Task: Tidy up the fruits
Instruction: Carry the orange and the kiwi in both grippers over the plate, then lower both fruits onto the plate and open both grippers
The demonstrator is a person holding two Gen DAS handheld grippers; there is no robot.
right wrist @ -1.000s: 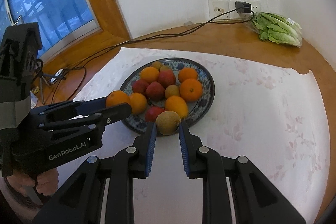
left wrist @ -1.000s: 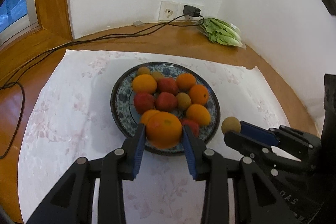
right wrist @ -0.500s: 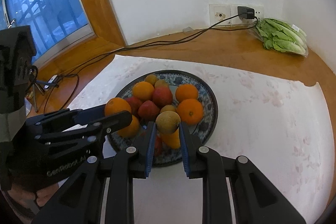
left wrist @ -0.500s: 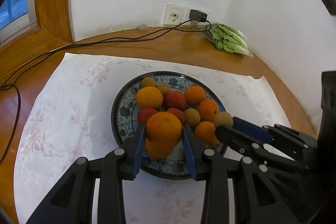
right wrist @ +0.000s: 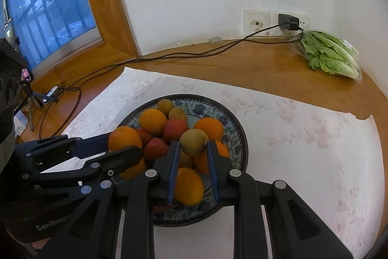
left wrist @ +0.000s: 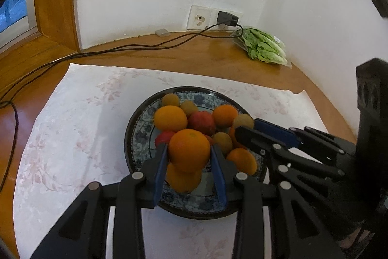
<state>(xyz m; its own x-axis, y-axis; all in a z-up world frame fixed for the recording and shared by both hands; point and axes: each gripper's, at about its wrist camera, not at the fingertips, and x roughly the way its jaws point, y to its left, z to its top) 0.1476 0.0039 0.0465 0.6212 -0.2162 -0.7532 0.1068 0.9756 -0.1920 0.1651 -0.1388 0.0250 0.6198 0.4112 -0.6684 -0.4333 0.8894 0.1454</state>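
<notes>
The left gripper (left wrist: 189, 157) was clamped on an orange (left wrist: 189, 149), both blue pads pressed to its sides, and held it above the near half of the plate (left wrist: 135, 128), over another orange lying at about six o'clock. The right gripper (right wrist: 192, 149) was clamped on a small brown fruit, probably a kiwi (right wrist: 194, 141), carried above the middle of the same plate. The plate, blue-patterned with a dark rim, stood on a white flowered cloth (right wrist: 303, 137) and already bore a heap of oranges, red fruits and several more brown ones, the latter mostly toward twelve o'clock. A bag of lettuce (right wrist: 329, 55) lay well apart at two o'clock, by the wall. Judged from this, the step in hand was delivery: both fruits were over the dish and neither was yet set down. The next move would call for lowering each fruit into a gap or hollow in the heap before parting the pads, since round fruit released onto a crowded pile could roll off over the rim.
</notes>
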